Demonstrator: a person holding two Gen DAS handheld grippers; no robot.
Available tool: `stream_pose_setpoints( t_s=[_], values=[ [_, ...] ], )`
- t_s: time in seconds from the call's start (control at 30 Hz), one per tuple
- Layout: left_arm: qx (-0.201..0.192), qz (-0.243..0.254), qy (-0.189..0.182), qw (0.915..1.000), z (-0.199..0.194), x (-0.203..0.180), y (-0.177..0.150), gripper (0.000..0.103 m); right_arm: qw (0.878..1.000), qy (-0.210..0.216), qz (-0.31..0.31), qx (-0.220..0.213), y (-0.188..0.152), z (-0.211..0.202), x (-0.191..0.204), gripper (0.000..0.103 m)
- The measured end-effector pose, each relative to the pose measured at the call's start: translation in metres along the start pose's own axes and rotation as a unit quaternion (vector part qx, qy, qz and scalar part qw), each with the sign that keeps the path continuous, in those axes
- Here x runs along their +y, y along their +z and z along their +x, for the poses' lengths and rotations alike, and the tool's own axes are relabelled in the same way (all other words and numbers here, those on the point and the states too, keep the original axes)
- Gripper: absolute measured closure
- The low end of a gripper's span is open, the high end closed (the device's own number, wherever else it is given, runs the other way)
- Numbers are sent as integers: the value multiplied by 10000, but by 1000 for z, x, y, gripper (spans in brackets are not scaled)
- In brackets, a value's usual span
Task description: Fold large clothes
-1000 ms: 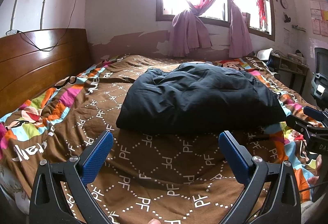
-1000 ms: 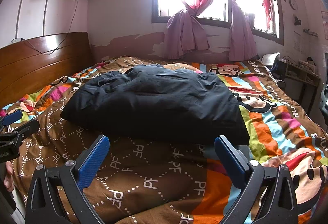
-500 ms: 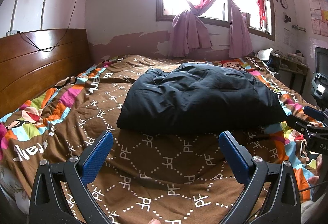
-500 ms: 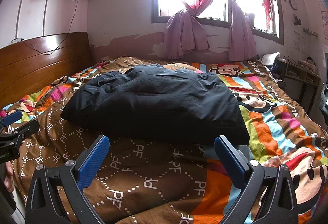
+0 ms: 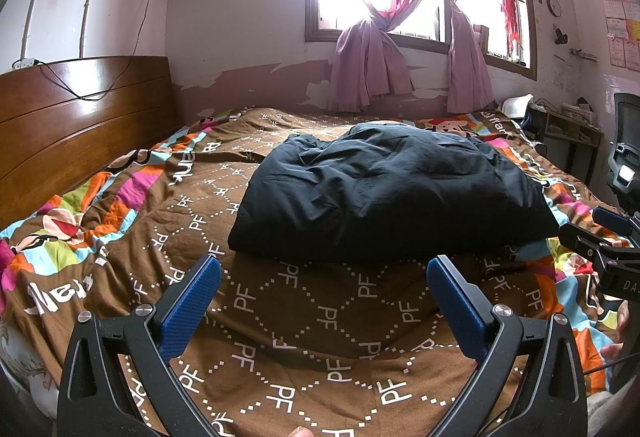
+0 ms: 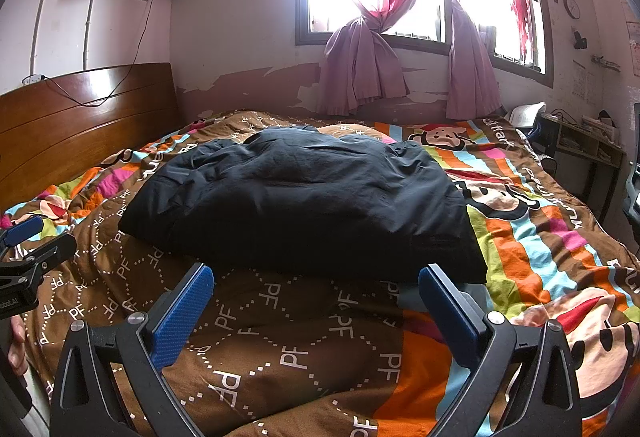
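Note:
A large black garment [image 5: 384,197] lies in a wrinkled, folded heap in the middle of the bed; the right wrist view shows the same black garment [image 6: 304,205]. My left gripper [image 5: 324,269] hovers open just short of its near edge, blue pads wide apart and empty. My right gripper [image 6: 316,277] is open too, in front of the garment's near right part, holding nothing. Each gripper shows at the edge of the other's view: the right one [image 5: 600,237] and the left one [image 6: 28,253].
The bed carries a brown patterned quilt [image 5: 328,321] with bright stripes and cartoon prints. A wooden headboard [image 5: 80,117] runs along the left. Behind are a window with pink curtains [image 5: 376,37], a desk [image 5: 568,133] and an office chair [image 5: 624,157] at right.

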State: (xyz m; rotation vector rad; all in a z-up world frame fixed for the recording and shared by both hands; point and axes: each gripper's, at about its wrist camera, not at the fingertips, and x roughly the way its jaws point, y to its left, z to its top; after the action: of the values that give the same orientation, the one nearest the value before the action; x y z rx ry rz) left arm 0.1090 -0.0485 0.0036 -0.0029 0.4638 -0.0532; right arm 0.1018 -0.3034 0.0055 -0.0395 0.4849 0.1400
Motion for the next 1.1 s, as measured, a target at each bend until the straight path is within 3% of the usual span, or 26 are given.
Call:
stream_pose_setpoints(
  t_s=[1.1],
  values=[
    [41,-29,-71,10000,1,3,-2,2,10000,-7,11,1,0,0,0,0]
  ],
)
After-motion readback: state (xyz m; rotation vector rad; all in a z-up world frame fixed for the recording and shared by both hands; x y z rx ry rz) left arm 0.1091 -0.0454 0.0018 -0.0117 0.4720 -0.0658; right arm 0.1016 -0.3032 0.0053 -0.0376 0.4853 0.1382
